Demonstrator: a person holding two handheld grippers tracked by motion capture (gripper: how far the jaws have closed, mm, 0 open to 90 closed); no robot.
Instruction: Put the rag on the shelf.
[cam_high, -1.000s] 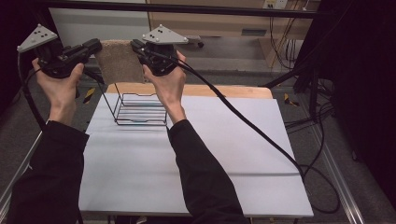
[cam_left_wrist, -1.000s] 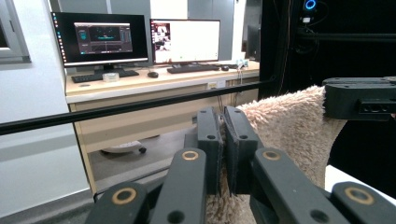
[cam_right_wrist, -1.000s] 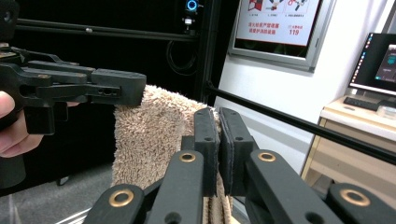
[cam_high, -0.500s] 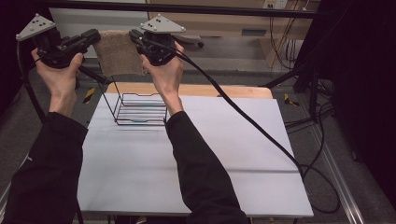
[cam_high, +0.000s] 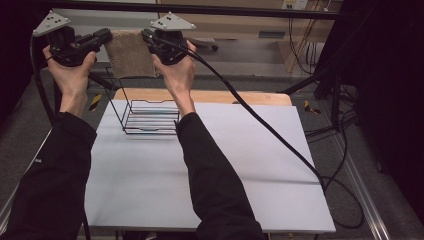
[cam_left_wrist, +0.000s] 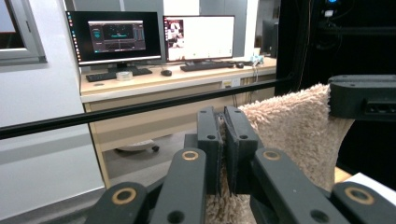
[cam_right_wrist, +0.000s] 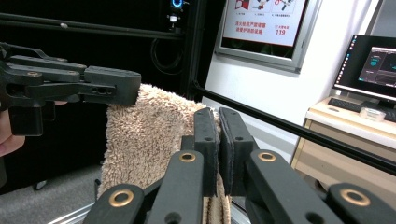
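Note:
A beige fluffy towel (cam_high: 131, 57) hangs stretched between my two grippers, high above the far left of the white table (cam_high: 240, 165). My left gripper (cam_high: 107, 36) is shut on its left top corner and my right gripper (cam_high: 146, 36) is shut on its right top corner. The left gripper view has the jaws (cam_left_wrist: 223, 135) pinching the towel (cam_left_wrist: 289, 135), with the other gripper (cam_left_wrist: 364, 95) at the far corner. The right gripper view has the jaws (cam_right_wrist: 218, 135) clamped on the towel's edge (cam_right_wrist: 149, 135). A black wire basket (cam_high: 147, 117) stands on the table below the towel.
A wooden board (cam_high: 225, 96) lies along the table's far edge. A black cable (cam_high: 270, 135) trails from the right gripper across the table to the right. A black rail (cam_high: 240, 9) crosses behind the grippers. A desk with monitors (cam_left_wrist: 154, 35) stands beyond.
Both hands have lifted the towel higher and a little farther from me, away from the wire basket. Both grippers stay shut on its corners.

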